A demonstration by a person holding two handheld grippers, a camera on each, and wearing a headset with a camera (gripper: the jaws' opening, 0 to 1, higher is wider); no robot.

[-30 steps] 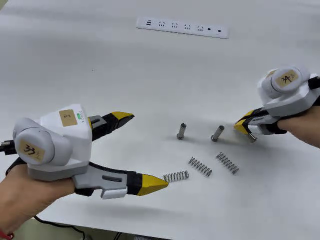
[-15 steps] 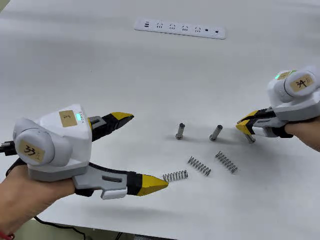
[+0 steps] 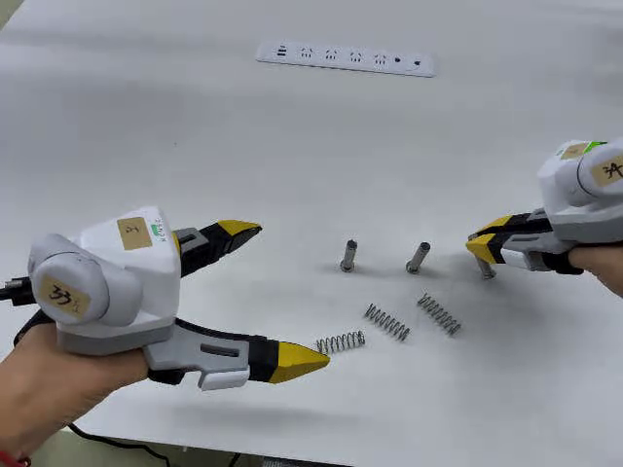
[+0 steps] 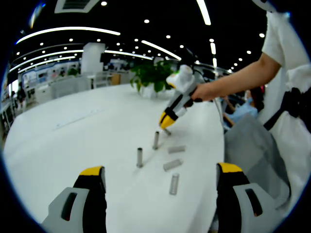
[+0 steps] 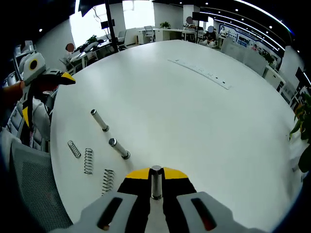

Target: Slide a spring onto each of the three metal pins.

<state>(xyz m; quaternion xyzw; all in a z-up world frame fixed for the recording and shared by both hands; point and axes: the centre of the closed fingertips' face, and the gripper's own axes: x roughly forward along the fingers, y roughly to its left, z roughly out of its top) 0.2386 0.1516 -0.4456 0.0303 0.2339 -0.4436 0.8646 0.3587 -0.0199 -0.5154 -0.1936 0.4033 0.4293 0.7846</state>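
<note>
Two metal pins [image 3: 348, 255] [image 3: 418, 257] stand on the white table [image 3: 195, 126], also seen from the left gripper as pins [image 4: 139, 157] [image 4: 156, 140]. In front of them lie three springs [image 3: 341, 341] [image 3: 387, 322] [image 3: 440, 314]. My right gripper [image 3: 482, 245] is shut on a third pin [image 3: 484, 268], which shows between its jaws as the held pin [image 5: 155, 182], lower end close to the tabletop. My left gripper [image 3: 277, 292] is open at the near left, nothing between its fingers, the nearest spring [image 4: 174, 183] just ahead of it.
A white power strip [image 3: 346, 58] lies at the far side of the table. The table's near edge runs just below my left hand. An office with chairs, plants and a seated person surrounds the table in the gripper views.
My right hand has drifted to the right, the gripper tips staying near the same spot with the pin held. The left gripper, standing pins and springs have not moved.
</note>
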